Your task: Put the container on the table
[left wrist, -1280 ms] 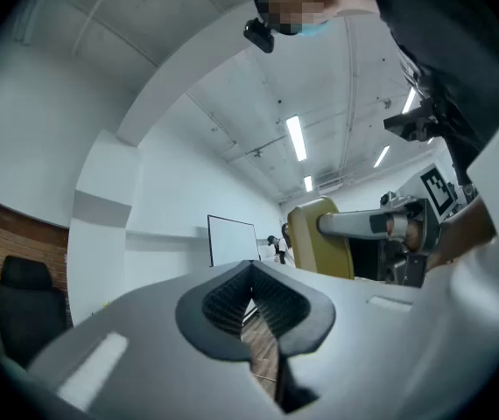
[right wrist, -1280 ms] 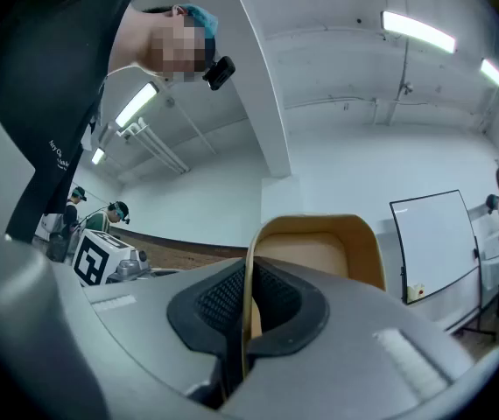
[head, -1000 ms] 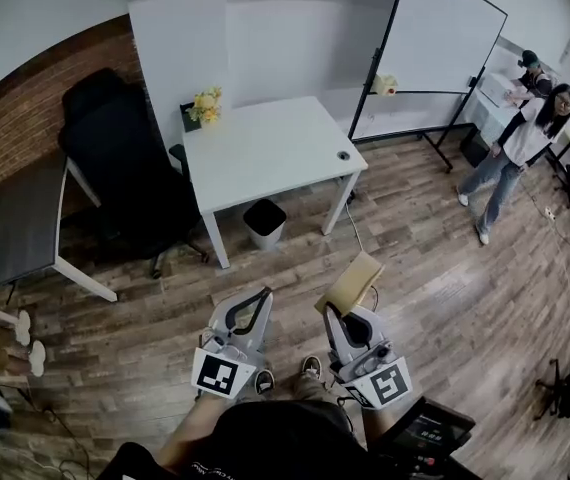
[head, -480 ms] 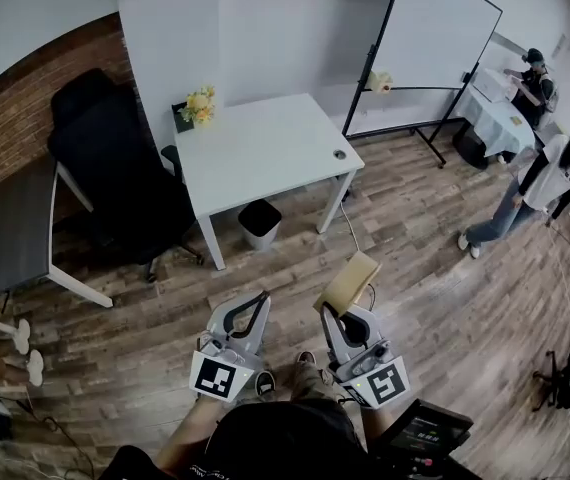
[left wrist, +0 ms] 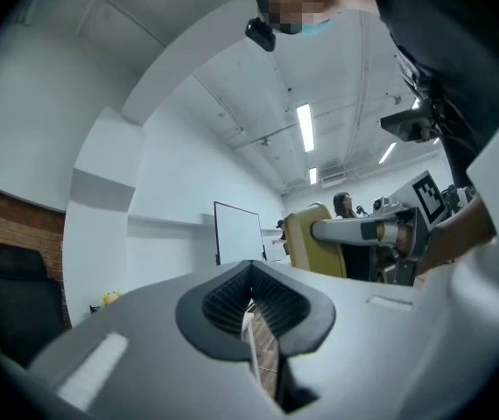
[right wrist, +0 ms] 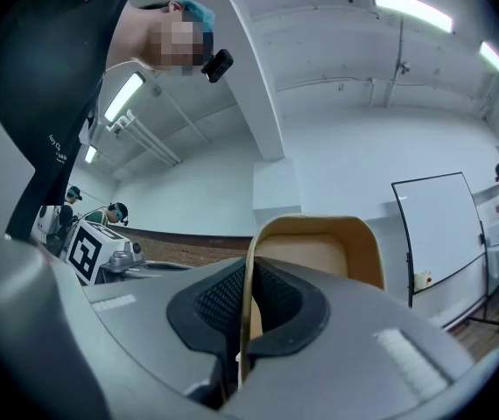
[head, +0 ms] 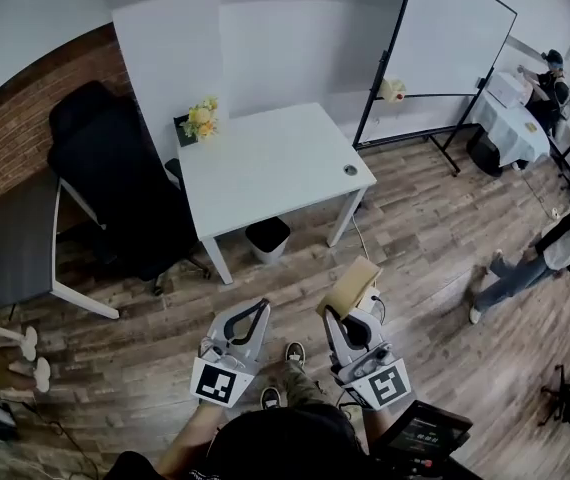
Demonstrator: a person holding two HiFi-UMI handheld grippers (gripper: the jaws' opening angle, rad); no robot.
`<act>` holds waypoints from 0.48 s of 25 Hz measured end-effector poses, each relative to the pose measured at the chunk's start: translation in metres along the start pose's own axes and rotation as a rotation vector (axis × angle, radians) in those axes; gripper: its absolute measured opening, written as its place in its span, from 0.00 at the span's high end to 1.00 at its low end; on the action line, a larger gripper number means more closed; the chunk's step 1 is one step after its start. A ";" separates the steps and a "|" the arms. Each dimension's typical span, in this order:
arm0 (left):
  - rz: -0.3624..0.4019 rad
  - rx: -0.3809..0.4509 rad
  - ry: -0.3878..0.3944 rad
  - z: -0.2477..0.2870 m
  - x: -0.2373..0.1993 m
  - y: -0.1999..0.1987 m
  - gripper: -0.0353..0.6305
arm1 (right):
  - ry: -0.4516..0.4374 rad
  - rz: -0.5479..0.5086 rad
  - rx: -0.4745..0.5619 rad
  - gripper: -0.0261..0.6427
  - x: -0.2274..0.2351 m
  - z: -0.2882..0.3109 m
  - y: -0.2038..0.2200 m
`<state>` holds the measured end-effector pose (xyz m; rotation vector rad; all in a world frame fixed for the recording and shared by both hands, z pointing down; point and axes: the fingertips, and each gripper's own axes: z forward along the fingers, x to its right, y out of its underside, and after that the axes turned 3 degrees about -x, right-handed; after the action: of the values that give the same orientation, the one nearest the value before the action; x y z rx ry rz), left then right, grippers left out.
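One wall of the tan cardboard container is pinched in our right gripper, bound for the white rectangular table; our closed left gripper carries nothing.

place: office | cues: white table, black office chair, whiteboard, waste bin, brick wall

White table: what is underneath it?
A dark waste bin stands under the white table, partly showing past its front edge. The tabletop covers whatever else lies beneath.
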<state>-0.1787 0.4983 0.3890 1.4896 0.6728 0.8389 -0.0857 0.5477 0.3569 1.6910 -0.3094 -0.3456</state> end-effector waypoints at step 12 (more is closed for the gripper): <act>0.037 -0.043 -0.084 0.123 -0.058 -0.006 0.95 | -0.076 0.038 0.019 0.93 0.116 0.087 0.008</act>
<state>-0.1103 0.3814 0.3764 1.4935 0.5627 0.8092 -0.0141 0.4213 0.3472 1.6913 -0.4020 -0.3808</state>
